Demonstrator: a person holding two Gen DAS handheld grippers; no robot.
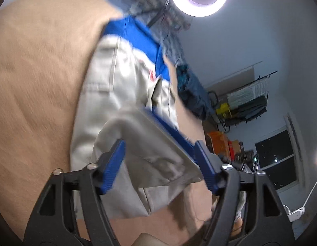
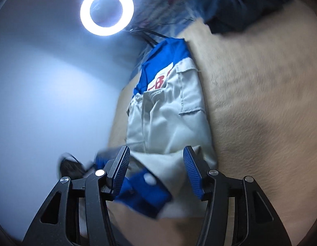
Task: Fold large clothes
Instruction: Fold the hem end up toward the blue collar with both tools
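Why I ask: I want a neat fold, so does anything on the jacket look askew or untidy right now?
Yes. The near end of the grey and blue jacket is rumpled: a loose flap lies bunched and slanted between the open left claw pads, and a blue cuff sits crooked at the open right claw.

The jacket [image 2: 168, 110] lies on the bed cover [image 2: 261, 112], a heap of clothes [image 2: 230, 6] behind it, a ring lamp [image 2: 107, 10] beyond.
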